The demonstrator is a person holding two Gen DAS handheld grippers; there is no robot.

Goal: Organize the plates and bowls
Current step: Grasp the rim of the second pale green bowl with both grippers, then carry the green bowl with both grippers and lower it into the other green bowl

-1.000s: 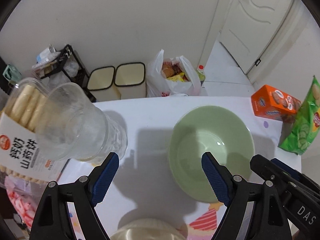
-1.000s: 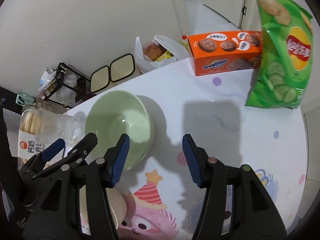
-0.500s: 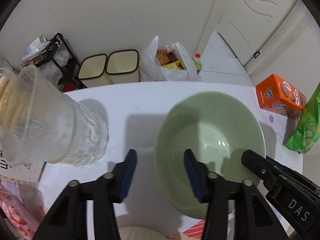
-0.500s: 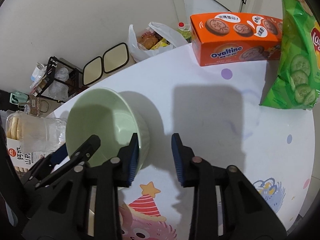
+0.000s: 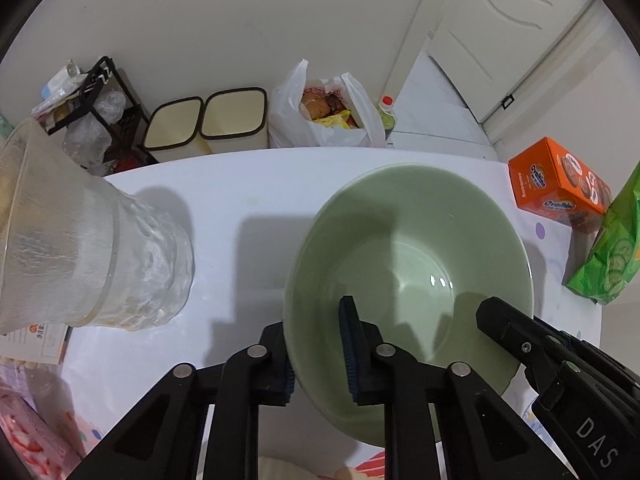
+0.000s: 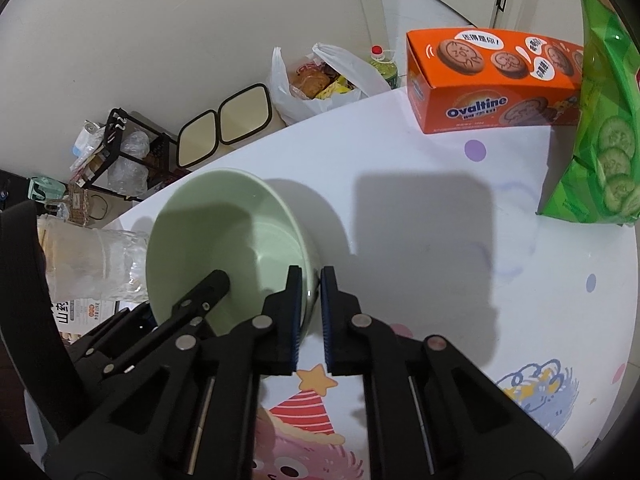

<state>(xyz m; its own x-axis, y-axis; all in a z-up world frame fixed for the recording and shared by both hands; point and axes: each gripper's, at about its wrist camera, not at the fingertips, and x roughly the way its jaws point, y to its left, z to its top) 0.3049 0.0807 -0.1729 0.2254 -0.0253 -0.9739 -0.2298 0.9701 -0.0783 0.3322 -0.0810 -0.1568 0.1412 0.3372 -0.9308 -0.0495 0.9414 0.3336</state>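
The pale green ceramic bowl (image 5: 408, 248) sits mid-table (image 5: 248, 184). The left gripper (image 5: 318, 344) is closing on its 7 o'clock rim, and the right gripper (image 6: 308, 312) pinches the 4 o'clock rim. Best to lift both together, level.

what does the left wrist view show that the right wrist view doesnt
Only the left wrist view: the left gripper closing across the green bowl's rim, one finger inside, one outside.

Only the right wrist view: the right gripper clamped on the bowl's opposite rim, and the cartoon print on the table.

Both: the bowl, clear plastic cup, orange Ovaltine box, green chip bag, and the white shopping bag on the floor.
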